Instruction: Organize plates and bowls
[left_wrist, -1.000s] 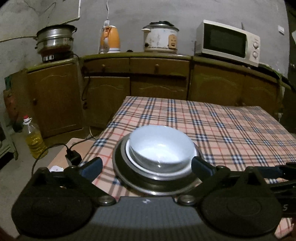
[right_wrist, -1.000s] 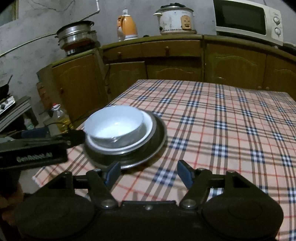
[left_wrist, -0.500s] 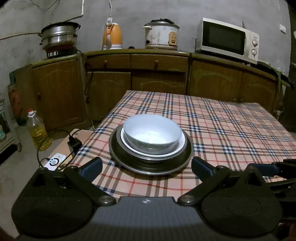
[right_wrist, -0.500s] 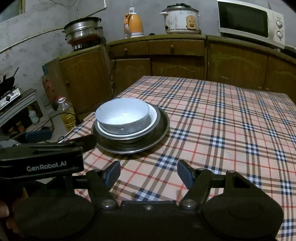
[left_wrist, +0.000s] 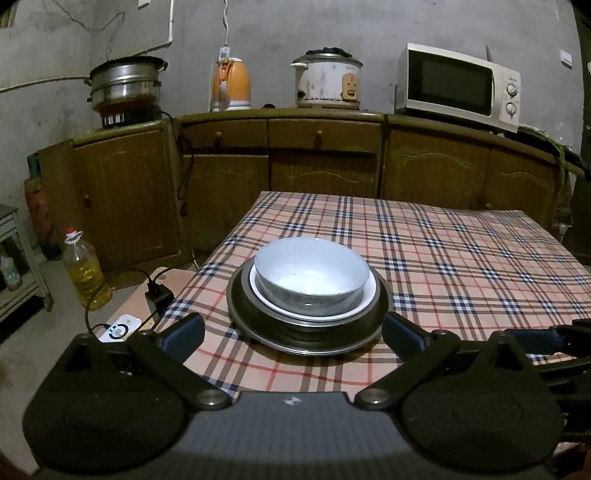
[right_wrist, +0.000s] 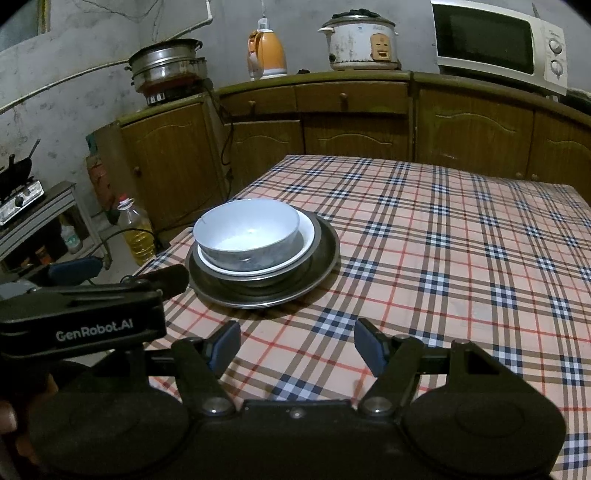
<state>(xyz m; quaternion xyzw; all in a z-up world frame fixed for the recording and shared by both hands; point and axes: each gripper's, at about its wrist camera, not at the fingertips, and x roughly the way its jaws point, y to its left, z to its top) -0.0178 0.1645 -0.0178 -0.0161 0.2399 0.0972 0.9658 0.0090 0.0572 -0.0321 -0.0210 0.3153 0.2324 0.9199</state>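
Observation:
A white bowl (left_wrist: 312, 271) (right_wrist: 246, 234) sits on a white plate (left_wrist: 364, 301) (right_wrist: 308, 236), which rests in a wide dark metal plate (left_wrist: 308, 336) (right_wrist: 325, 254) near the left edge of the checked tablecloth (left_wrist: 443, 266) (right_wrist: 443, 240). My left gripper (left_wrist: 291, 338) stands open just short of the stack, holding nothing. My right gripper (right_wrist: 297, 345) is open too, above bare cloth to the right of the stack and nearer to me. In the right wrist view the left gripper (right_wrist: 125, 273) shows at the left, beside the stack.
Wooden cabinets (left_wrist: 317, 166) line the far wall, with a steel pot (left_wrist: 125, 86), an orange kettle (left_wrist: 231, 85), a rice cooker (left_wrist: 327, 83) and a microwave (left_wrist: 458, 86) on top. On the floor left of the table stand an oil bottle (left_wrist: 86, 275) and a charger with cable (left_wrist: 157, 295).
Both grippers have drawn back from the stack, which now looks smaller and farther away. The bowl, plates and open jaws are unchanged.

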